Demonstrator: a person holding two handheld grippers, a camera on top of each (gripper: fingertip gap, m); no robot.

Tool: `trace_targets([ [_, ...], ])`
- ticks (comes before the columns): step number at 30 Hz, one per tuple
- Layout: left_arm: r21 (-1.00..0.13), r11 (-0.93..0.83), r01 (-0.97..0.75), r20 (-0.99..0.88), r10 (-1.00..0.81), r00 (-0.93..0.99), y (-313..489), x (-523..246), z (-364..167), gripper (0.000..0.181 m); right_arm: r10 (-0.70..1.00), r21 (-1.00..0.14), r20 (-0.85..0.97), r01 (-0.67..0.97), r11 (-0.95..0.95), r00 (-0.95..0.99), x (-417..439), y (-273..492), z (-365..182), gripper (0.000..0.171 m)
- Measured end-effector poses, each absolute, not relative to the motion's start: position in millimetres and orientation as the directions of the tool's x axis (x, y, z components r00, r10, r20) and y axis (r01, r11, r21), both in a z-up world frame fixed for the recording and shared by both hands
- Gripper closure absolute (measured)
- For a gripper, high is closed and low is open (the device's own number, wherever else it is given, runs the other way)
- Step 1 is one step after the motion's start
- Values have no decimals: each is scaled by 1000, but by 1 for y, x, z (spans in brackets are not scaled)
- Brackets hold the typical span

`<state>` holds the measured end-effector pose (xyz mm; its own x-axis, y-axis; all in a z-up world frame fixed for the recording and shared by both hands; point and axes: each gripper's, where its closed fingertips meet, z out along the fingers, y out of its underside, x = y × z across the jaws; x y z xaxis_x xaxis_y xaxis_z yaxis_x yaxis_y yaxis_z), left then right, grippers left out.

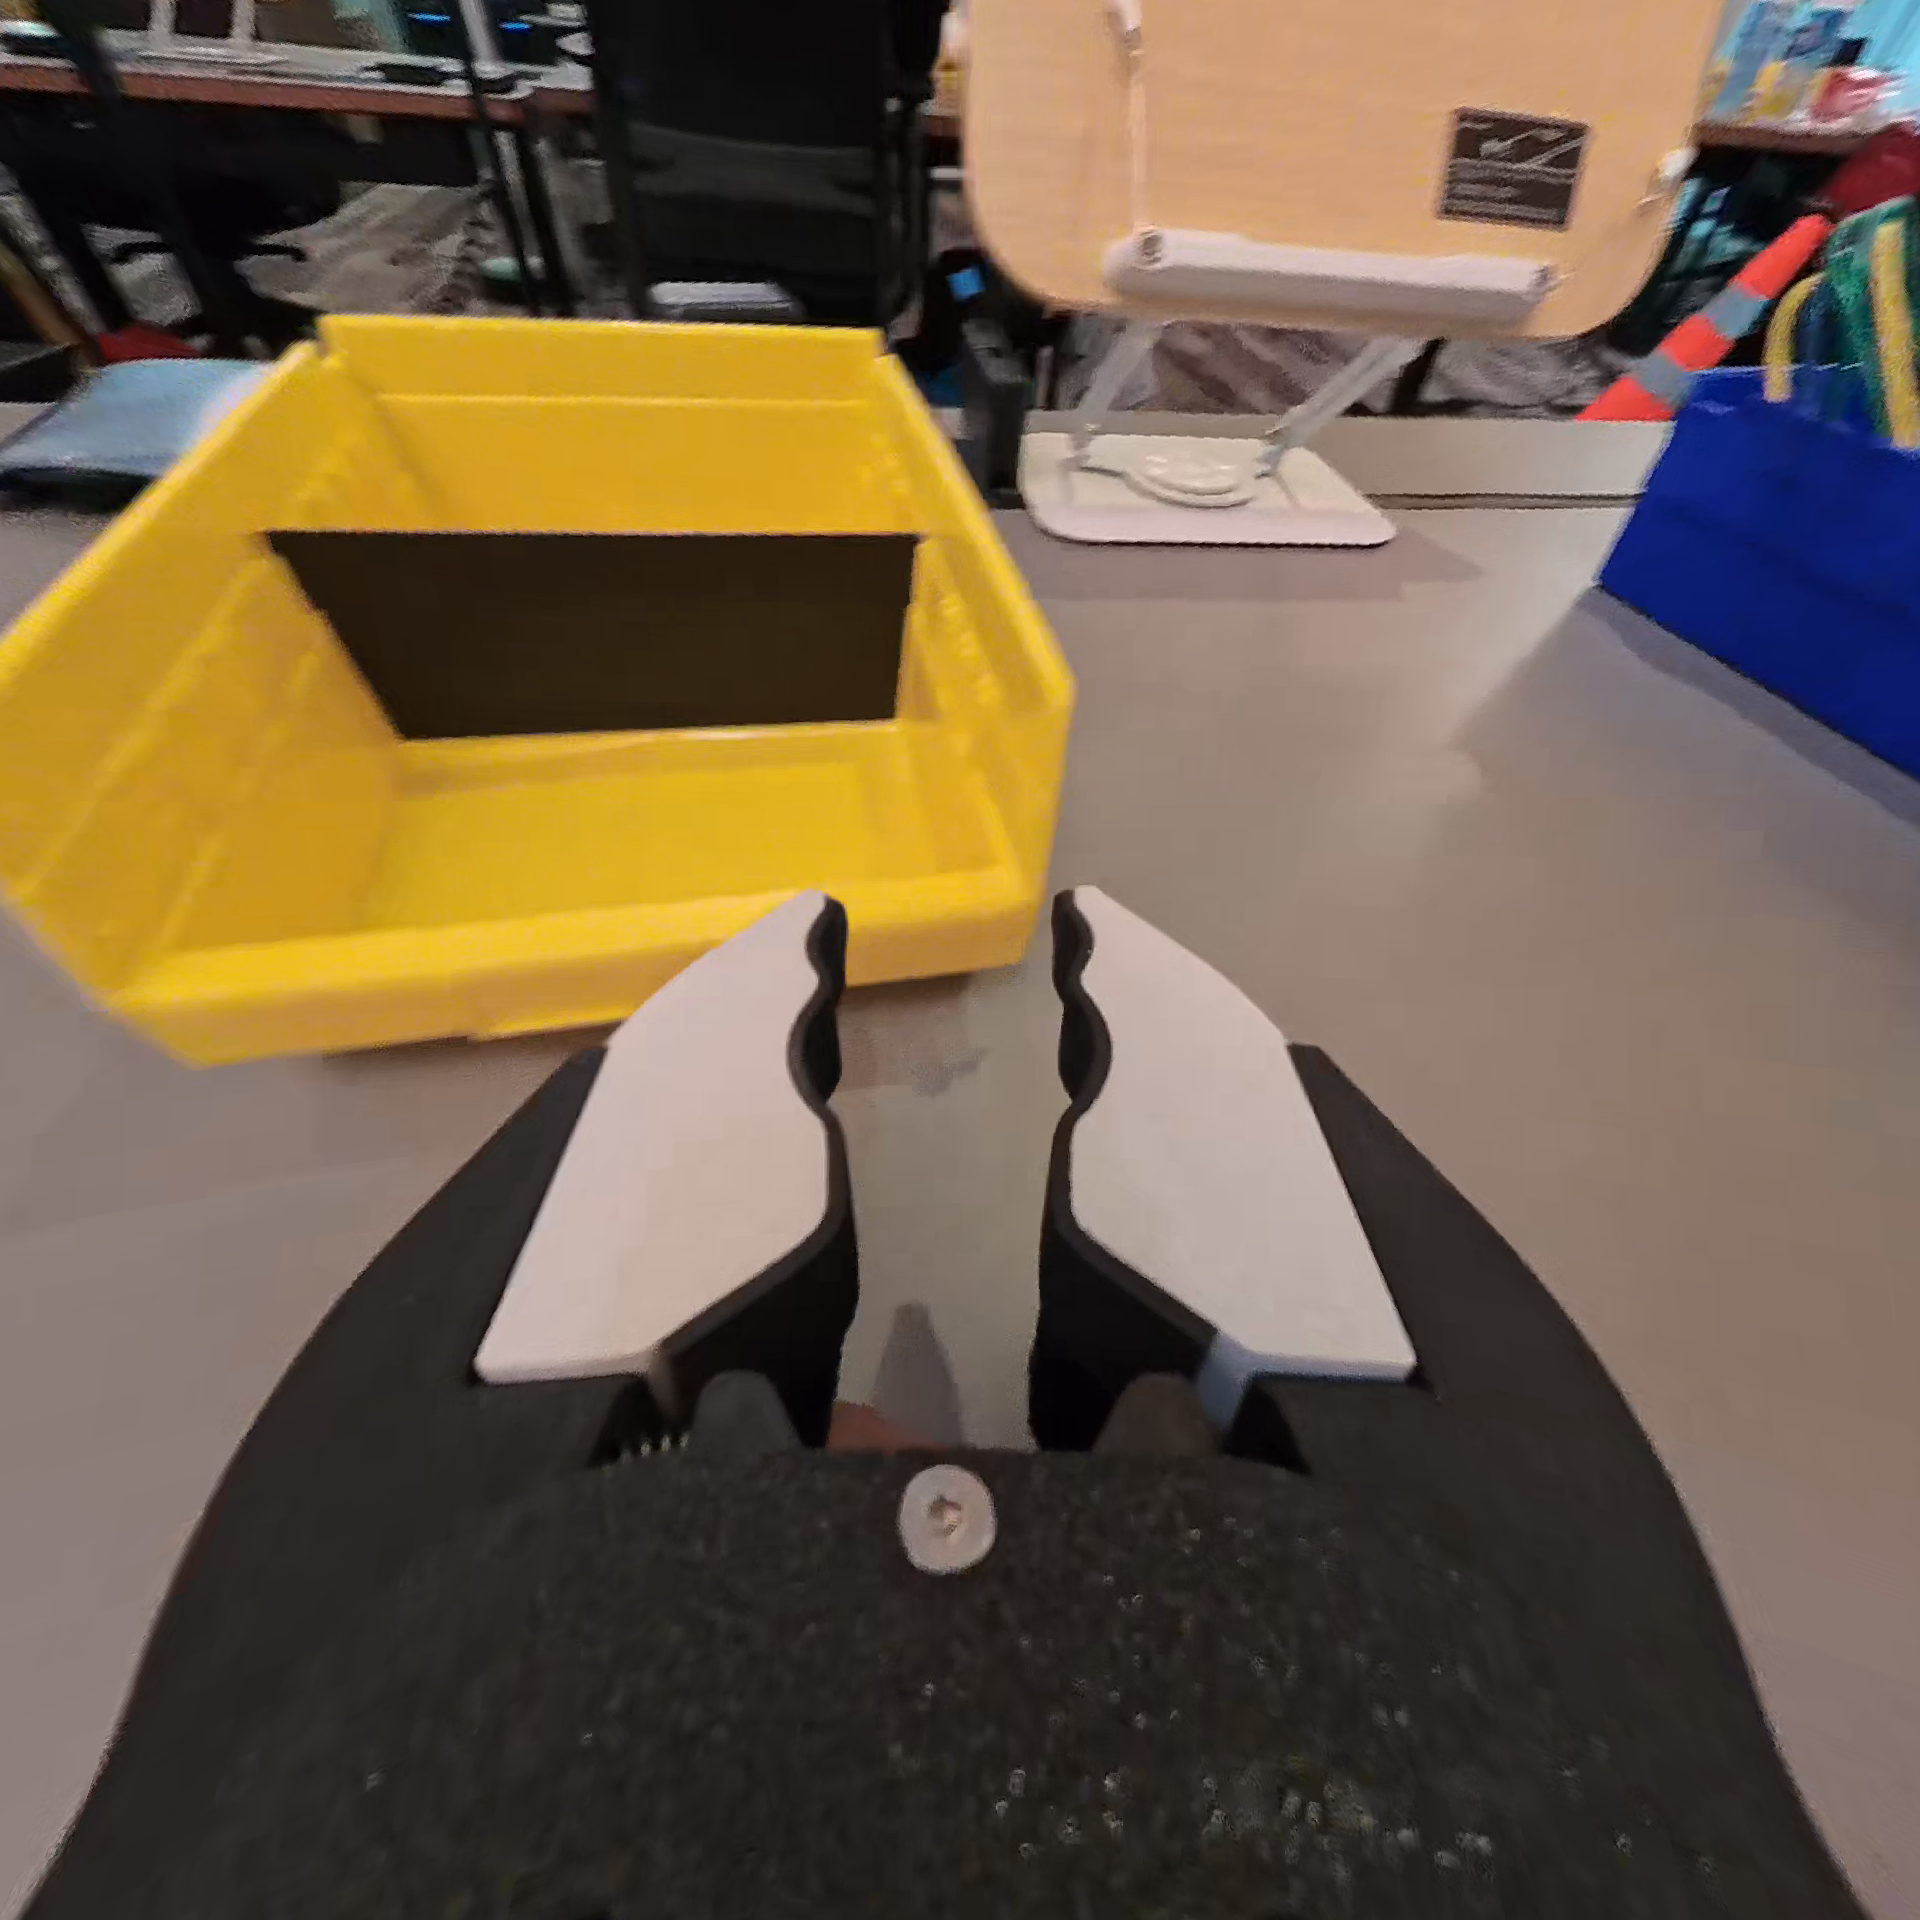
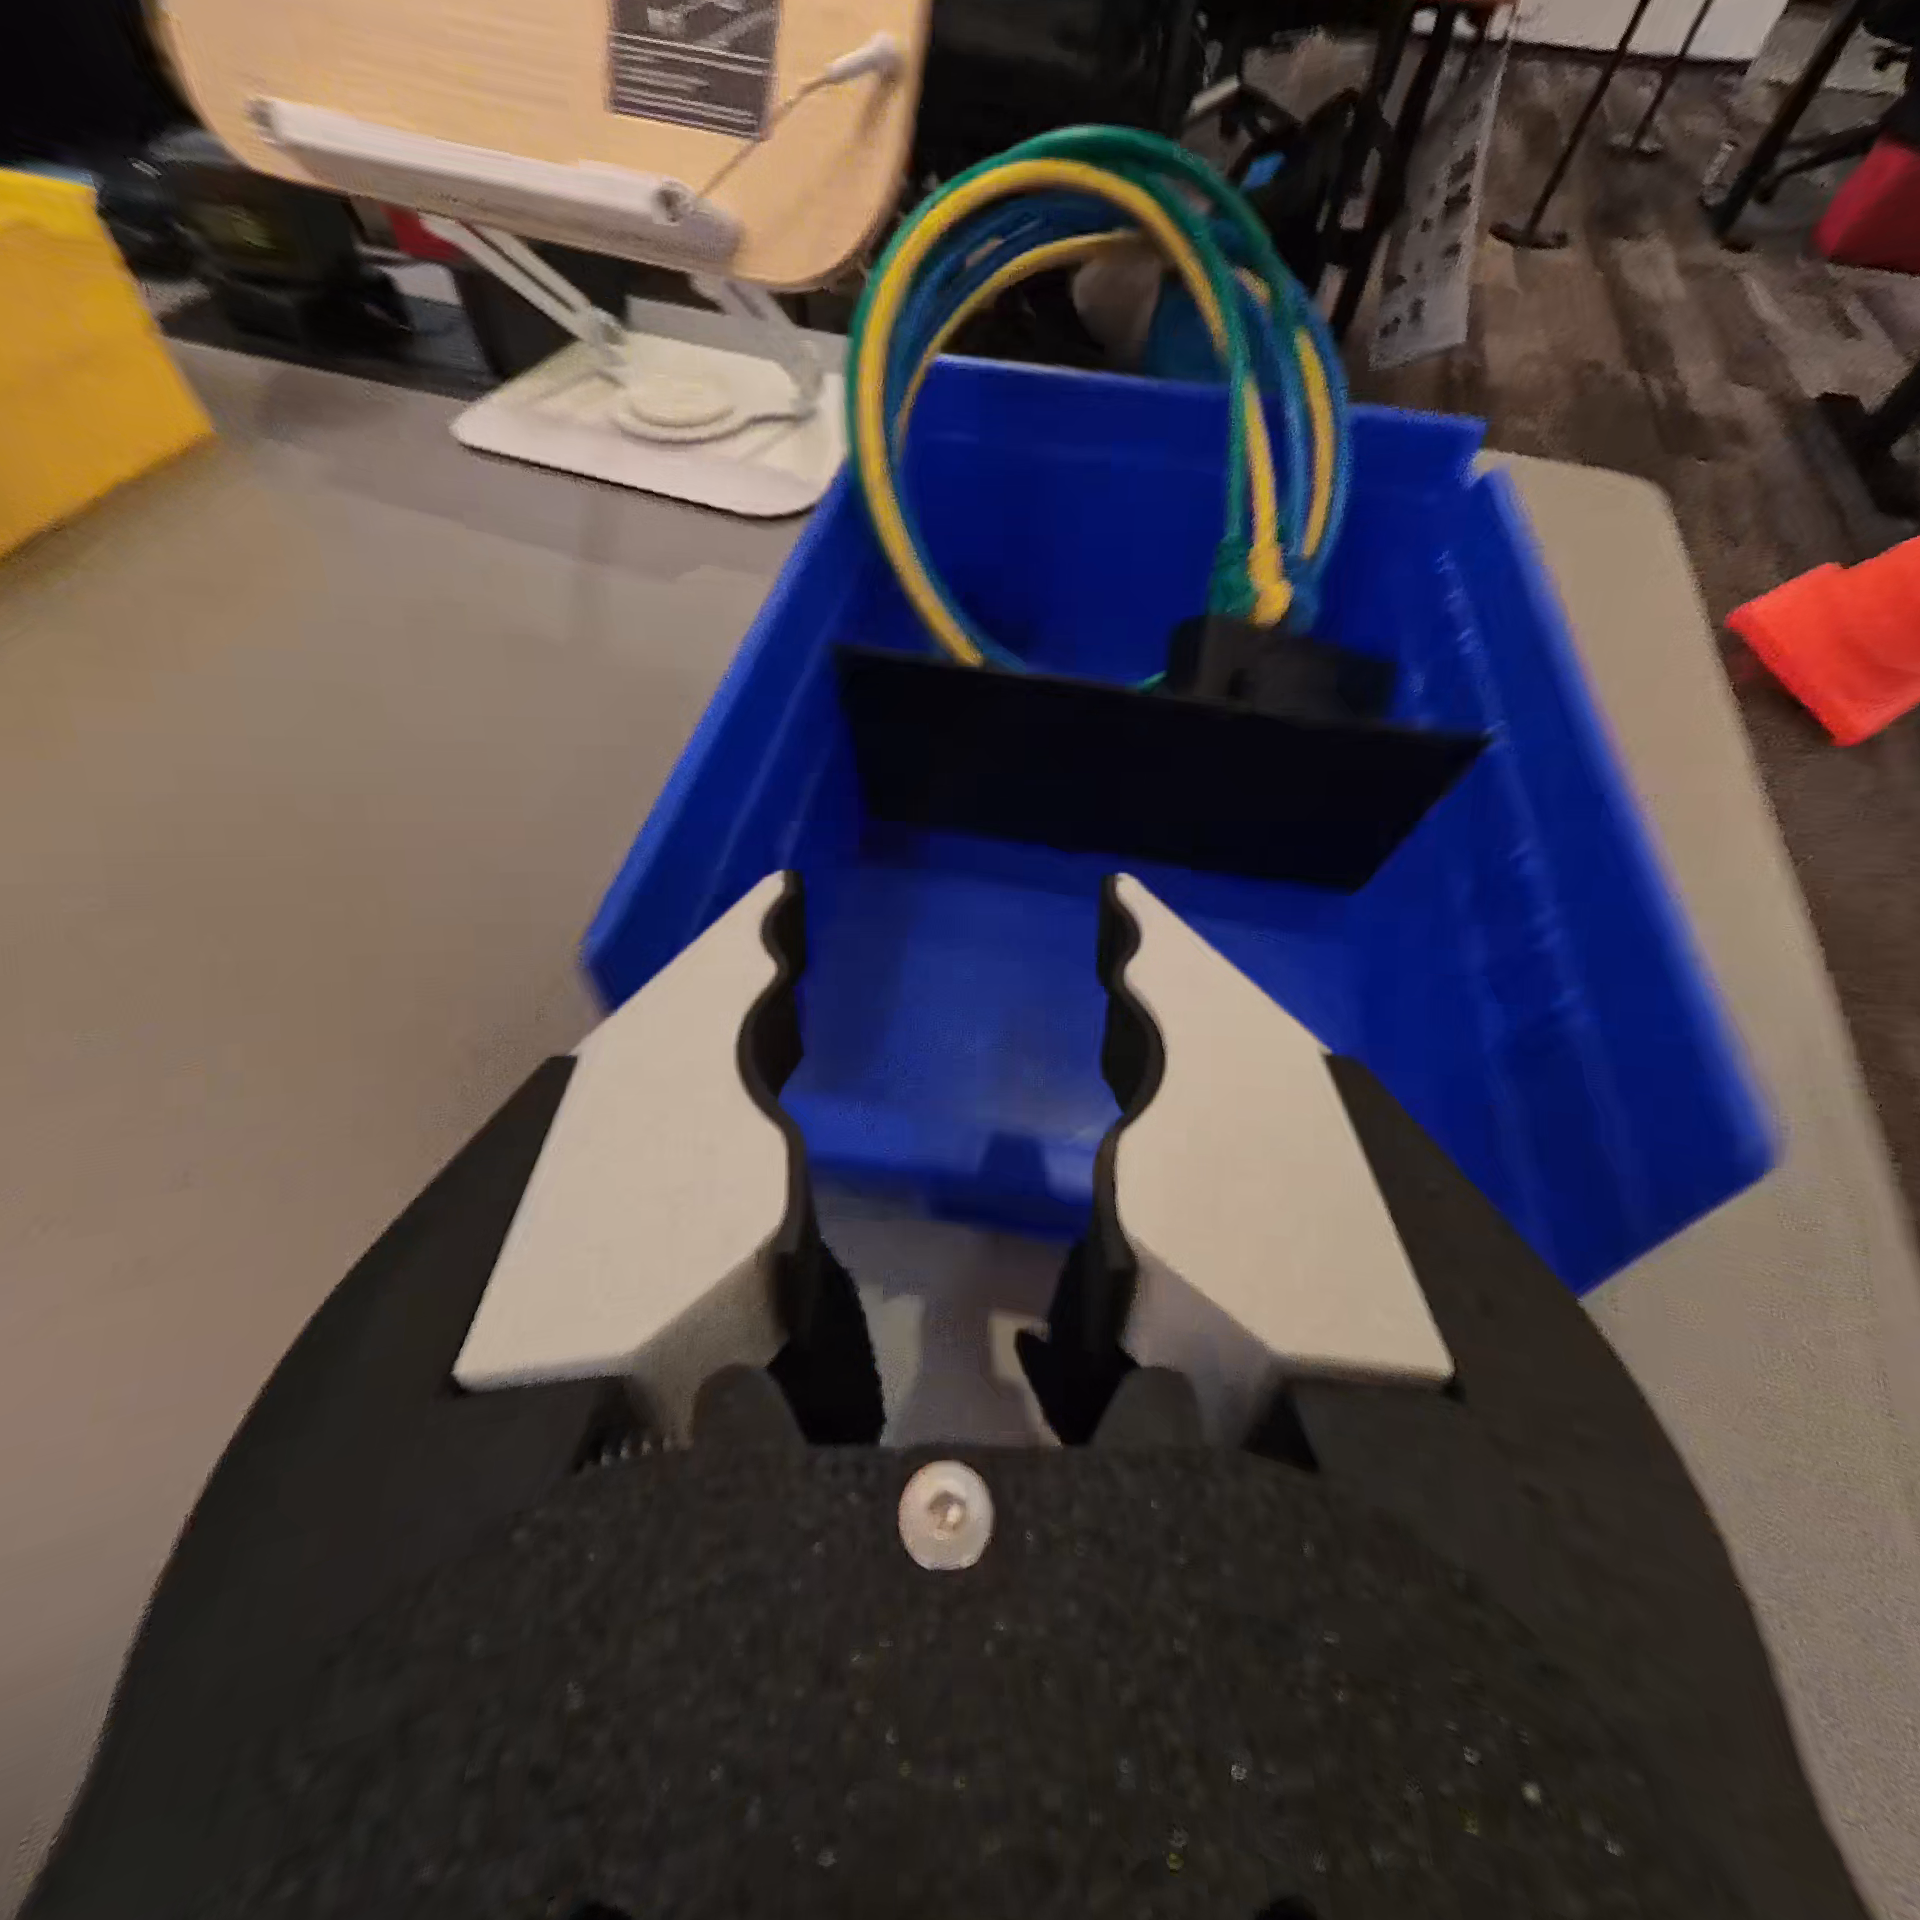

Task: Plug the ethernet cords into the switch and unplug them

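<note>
A yellow bin (image 1: 499,831) sits on the grey table (image 1: 1351,883), ahead and left of the left gripper, a black divider (image 1: 623,634) across its inside; a blue bin (image 2: 1507,935) lies straight ahead of the right gripper, crossed by a dark divider (image 2: 1122,790); beyond both stands a wooden board on a white stand (image 1: 1299,156); an orange cone (image 2: 1839,644) lies on the floor, far right.

My left wrist cam sits low over the grey table (image 1: 1455,935), looking along its fingers at the yellow bin (image 1: 520,831) just past the left fingertip. Right cam's closer in, the blue bin (image 2: 1558,935) right beyond its fingertips. Both catch the tilted wooden stand (image 1: 1299,156) well beyond the fingers.
</note>
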<state>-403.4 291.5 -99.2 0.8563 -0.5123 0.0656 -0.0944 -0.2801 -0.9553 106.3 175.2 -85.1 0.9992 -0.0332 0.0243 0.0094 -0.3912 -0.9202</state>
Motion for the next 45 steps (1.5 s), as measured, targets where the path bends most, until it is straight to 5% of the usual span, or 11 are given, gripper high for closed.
trace_targets([
  [5, -941, -333, -61, 98, -440, 893, 295, -434, -106, 144, -103, -955, -57, -84, -285, 993, 85, 145, -123, 116],
  [19, -918, -344, -196, -20, -453, 891, 289, -428, -119, 145, -125, -949, -100, -133, -287, 987, 110, 143, -124, 117],
  [23, -914, -331, -236, -53, -480, 876, 287, -420, -123, 141, 53, -945, -93, -72, -318, 994, 57, 157, -123, 114],
  [28, -921, -319, -224, -3, -567, 824, 275, -375, -121, 131, -23, -901, -99, -99, -422, 995, 1, 199, -135, 106],
  [33, -923, -361, -131, 199, -741, 641, 231, -264, -112, 124, 116, -910, -163, -103, -403, 980, -58, 177, -113, 108],
  [40, -901, -320, -293, 136, -850, 509, 192, -111, -120, 113, -454, -982, 9, -78, -172, 891, 106, 99, -82, 117],
  [45, -895, -329, -302, 152, -860, 487, 192, -42, -120, 117, -444, -924, -121, -264, -276, 888, 126, 114, -134, 115],
])
